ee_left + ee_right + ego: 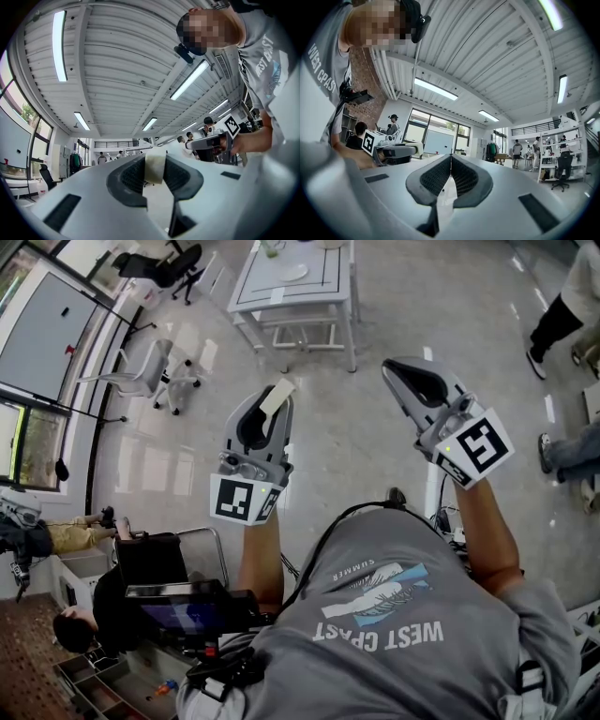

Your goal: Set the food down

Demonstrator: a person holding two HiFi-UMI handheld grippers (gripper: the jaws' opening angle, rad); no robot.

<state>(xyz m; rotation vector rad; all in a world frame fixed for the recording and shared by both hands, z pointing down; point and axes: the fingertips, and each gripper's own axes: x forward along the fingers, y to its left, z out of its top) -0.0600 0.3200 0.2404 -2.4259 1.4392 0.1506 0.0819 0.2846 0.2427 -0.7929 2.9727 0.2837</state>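
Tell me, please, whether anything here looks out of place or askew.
Nothing looks spilled or damaged. The pale slice pinched in the left claw sticks out past its tips at a slant, in mid-air, well short of the white table.

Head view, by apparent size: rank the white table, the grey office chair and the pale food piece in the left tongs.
1. white table
2. grey office chair
3. pale food piece, smallest even though it is nearest the camera
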